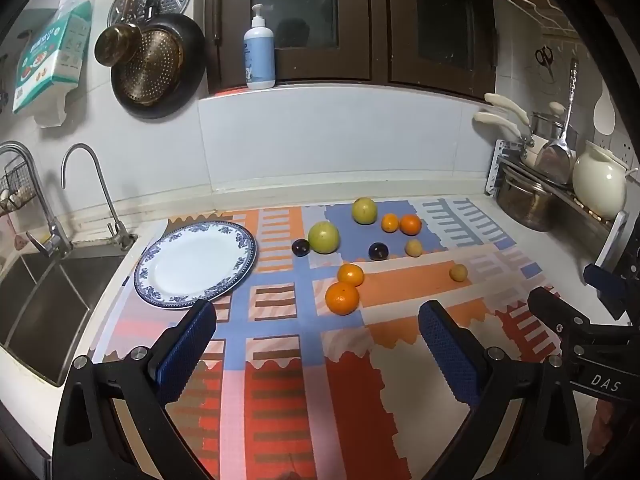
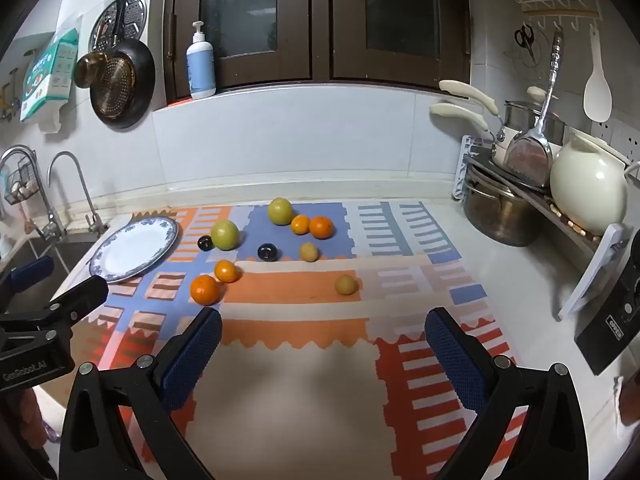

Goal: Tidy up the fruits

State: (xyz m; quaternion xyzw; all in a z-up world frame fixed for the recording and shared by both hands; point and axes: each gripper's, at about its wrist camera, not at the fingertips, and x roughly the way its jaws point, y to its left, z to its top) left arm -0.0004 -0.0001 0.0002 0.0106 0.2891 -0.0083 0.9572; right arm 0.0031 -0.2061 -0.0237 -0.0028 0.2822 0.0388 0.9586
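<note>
Several fruits lie loose on a patterned mat [image 1: 280, 360]: two green apples [image 1: 323, 237] [image 2: 225, 234], several oranges [image 1: 342, 298] [image 2: 205, 289], two dark plums [image 1: 300, 247] [image 2: 267, 251] and two small yellow fruits [image 1: 458, 272] [image 2: 346, 284]. A white plate with a blue rim [image 1: 240, 240] [image 2: 170, 226] lies empty at the mat's left, by the sink. My left gripper [image 1: 316, 320] is open and empty, short of the nearest orange. My right gripper [image 2: 324, 326] is open and empty, short of the fruits.
A steel sink [image 1: 44, 300] with two taps [image 1: 86, 152] is at the left. A rack with pots [image 2: 500, 216] and a cream jug [image 2: 588, 188] stands at the right. A soap bottle [image 1: 259, 52] stands on the window sill; pans [image 1: 156, 68] hang on the wall.
</note>
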